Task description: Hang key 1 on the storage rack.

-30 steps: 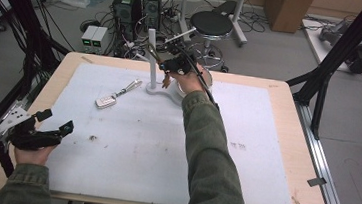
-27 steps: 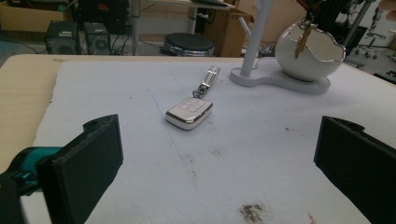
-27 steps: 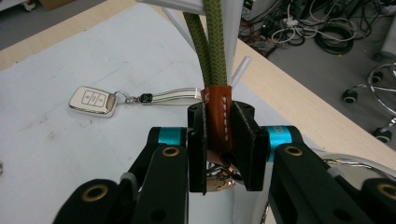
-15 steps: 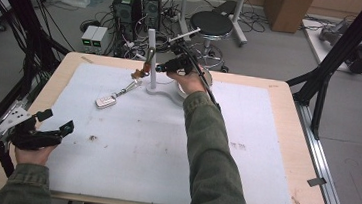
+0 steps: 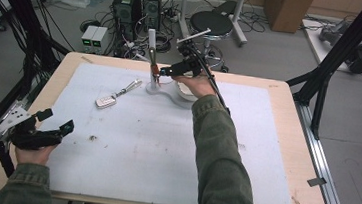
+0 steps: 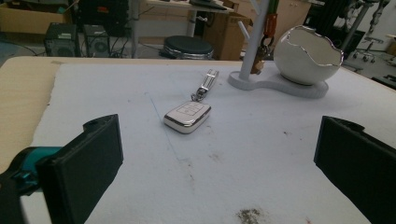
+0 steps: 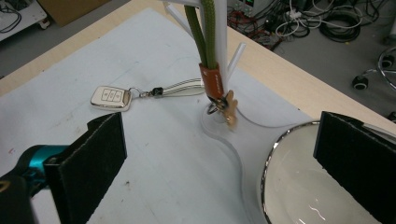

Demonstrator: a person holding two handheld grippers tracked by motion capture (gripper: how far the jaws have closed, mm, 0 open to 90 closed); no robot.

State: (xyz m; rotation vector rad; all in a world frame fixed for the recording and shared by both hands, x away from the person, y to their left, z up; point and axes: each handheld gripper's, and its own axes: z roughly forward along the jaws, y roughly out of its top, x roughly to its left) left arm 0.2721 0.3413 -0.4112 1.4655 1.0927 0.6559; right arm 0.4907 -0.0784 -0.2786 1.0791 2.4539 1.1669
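The green lanyard (image 7: 201,35) hangs vertically on the white stand (image 7: 219,28), key (image 7: 228,111) lowest, just beside the bowl (image 7: 280,186), apparently empty. The right gripper (image 7: 219,163), jaws just opened and released, faces it; the left gripper (image 6: 217,154) stands open, holding nothing.

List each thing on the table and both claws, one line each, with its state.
Green lanyard keychain: hanging on the stand, released.
White stand: upright on the mat.
Egg-shaped bowl: upright on the stand's base.
Car key fob: lying flat.
Left claw: open, holding nothing.
Right claw: just opened, holding nothing.
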